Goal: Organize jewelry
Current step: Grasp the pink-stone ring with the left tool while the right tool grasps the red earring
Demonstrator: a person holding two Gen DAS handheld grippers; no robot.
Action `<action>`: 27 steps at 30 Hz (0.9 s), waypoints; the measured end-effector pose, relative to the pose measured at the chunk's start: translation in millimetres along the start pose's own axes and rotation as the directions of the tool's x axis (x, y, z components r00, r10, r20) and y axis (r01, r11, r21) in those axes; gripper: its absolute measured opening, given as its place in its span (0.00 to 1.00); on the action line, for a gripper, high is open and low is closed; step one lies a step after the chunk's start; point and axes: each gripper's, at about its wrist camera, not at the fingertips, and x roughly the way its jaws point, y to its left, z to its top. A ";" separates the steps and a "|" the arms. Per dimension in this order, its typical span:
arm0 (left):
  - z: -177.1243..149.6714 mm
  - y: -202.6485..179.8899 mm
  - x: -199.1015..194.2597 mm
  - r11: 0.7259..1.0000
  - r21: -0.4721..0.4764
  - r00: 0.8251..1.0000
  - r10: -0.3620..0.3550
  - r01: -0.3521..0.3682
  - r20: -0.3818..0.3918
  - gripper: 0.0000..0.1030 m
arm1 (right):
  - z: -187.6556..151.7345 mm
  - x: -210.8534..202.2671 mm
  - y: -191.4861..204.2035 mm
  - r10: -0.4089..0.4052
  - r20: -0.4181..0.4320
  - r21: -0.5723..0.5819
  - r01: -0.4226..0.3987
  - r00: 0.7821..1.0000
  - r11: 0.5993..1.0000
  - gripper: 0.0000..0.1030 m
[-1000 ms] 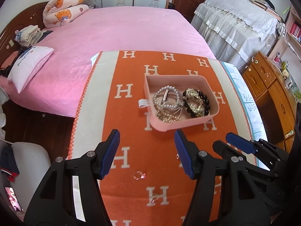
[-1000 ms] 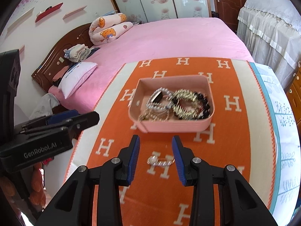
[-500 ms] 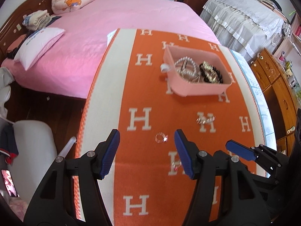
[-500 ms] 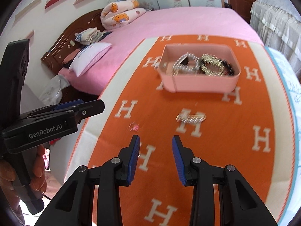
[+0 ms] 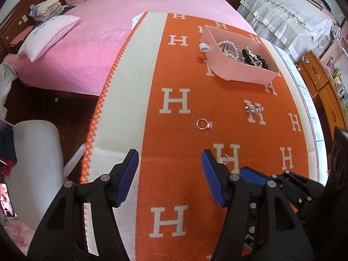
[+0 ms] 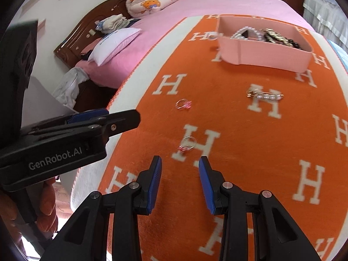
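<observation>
My left gripper and right gripper both hang released over bare orange blanket. Two rings and a chain lie loose mid-surface, near the pink tray, well clear of the blanket's edges.

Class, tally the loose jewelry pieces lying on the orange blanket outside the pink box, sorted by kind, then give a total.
Rings: 2 (ring with pink stone, nearer ring)
Silver chain pieces: 1 (chain piece)
Total: 3 loose pieces. The tangle inside the pink box is not counted.
</observation>
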 end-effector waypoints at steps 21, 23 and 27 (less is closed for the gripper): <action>-11.9 34.4 8.7 0.997 -0.081 1.000 0.009 -0.010 -0.022 0.56 | 8.4 34.8 28.5 -0.135 0.111 -0.164 0.152 0.985 0.975 0.17; -10.9 34.2 10.2 0.997 -0.083 1.000 0.006 -0.008 -0.024 0.56 | 8.8 34.3 27.0 -0.138 0.113 -0.167 0.155 0.984 0.974 0.14; -8.9 33.6 13.3 0.996 -0.087 1.000 0.002 -0.004 -0.024 0.56 | 9.7 34.1 21.0 -0.129 0.114 -0.162 0.147 0.985 0.976 0.08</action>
